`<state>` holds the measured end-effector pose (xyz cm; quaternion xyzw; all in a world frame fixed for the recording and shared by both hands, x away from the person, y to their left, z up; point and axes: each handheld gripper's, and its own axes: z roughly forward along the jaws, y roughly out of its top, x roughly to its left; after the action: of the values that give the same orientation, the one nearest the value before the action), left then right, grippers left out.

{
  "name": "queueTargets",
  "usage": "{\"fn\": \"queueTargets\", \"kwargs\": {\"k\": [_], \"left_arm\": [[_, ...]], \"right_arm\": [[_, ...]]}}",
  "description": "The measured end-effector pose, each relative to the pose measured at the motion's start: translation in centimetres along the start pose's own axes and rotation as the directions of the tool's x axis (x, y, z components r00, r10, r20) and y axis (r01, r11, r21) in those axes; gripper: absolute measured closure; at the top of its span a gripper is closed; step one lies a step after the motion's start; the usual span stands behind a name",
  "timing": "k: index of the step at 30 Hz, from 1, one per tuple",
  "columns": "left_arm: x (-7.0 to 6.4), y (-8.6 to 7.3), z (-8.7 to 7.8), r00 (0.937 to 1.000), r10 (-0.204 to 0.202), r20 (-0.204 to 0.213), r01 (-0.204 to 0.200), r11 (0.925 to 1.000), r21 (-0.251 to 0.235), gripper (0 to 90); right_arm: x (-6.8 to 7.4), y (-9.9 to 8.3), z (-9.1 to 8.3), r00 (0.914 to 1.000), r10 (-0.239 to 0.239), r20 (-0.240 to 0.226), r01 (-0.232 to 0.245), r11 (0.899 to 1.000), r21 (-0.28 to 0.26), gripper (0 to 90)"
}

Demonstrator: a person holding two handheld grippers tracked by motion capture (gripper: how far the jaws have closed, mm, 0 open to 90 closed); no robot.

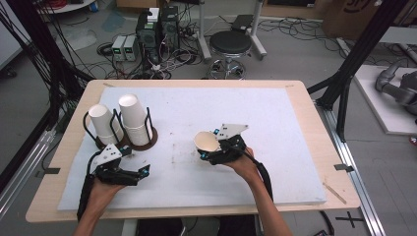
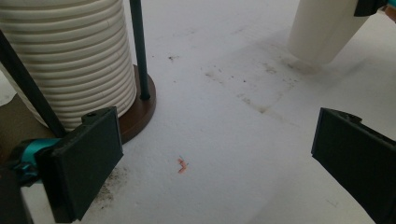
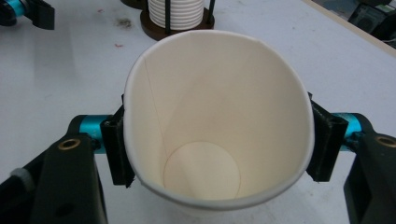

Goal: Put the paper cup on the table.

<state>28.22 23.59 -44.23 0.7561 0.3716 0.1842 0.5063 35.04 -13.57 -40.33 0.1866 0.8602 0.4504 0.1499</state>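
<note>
The right tongs (image 3: 217, 140) pinch a paper cup (image 3: 215, 116) by its sides near the bench's middle. The left tongs (image 2: 215, 158) gape wide, empty, beside the cup stack (image 2: 70, 56) near the left edge.

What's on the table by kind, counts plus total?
Cup stacks in holders: 2
Wire holders on brown base: 2
Loose paper cup, clamped in right gripper: 1
Grippers: 2, left gripper open
Total: 7
</note>
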Motion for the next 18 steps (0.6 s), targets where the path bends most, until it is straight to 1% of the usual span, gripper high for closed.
{"fn": "queueTargets", "kwargs": {"k": [3,4,7,10,13,14,18], "left_arm": [[0.0,0.0,0.0,1.0,-0.002,0.002,0.002,1.0,-0.001,1.7],[0.1,0.0,0.0,1.0,-0.001,0.002,0.001,1.0,0.001,1.8],[0.0,0.0,0.0,1.0,-0.001,0.003,0.001,1.0,0.0,1.8],[0.0,0.0,0.0,1.0,-0.001,0.004,0.001,1.0,0.0,1.8],[0.0,0.0,0.0,1.0,-0.001,0.004,0.001,1.0,0.0,1.7],[0.0,0.0,0.1,1.0,-0.002,0.006,0.002,1.0,0.0,1.7],[0.0,-0.1,0.1,1.0,-0.001,0.006,0.001,1.0,0.003,1.7]], "right_arm": [[0.1,-0.1,0.3,1.0,0.001,-0.001,-0.001,1.0,0.003,28.1],[0.1,-0.2,0.3,0.9999,0.01,-0.006,-0.01,1.0,0.005,28.2],[0.1,-0.4,0.5,0.9999,0.01,-0.011,-0.01,1.0,0.004,28.1],[0.2,-0.6,0.7,0.9996,0.022,-0.017,-0.022,1.0,0.006,28.1],[0.2,-0.8,1.0,0.9996,0.021,-0.02,-0.021,1.0,0.013,28.1],[0.3,-0.9,1.1,0.9994,0.028,-0.018,-0.028,1.0,0.012,28.1],[0.3,-1.1,1.2,0.9995,0.024,-0.019,-0.024,1.0,0.012,28.1]]}}
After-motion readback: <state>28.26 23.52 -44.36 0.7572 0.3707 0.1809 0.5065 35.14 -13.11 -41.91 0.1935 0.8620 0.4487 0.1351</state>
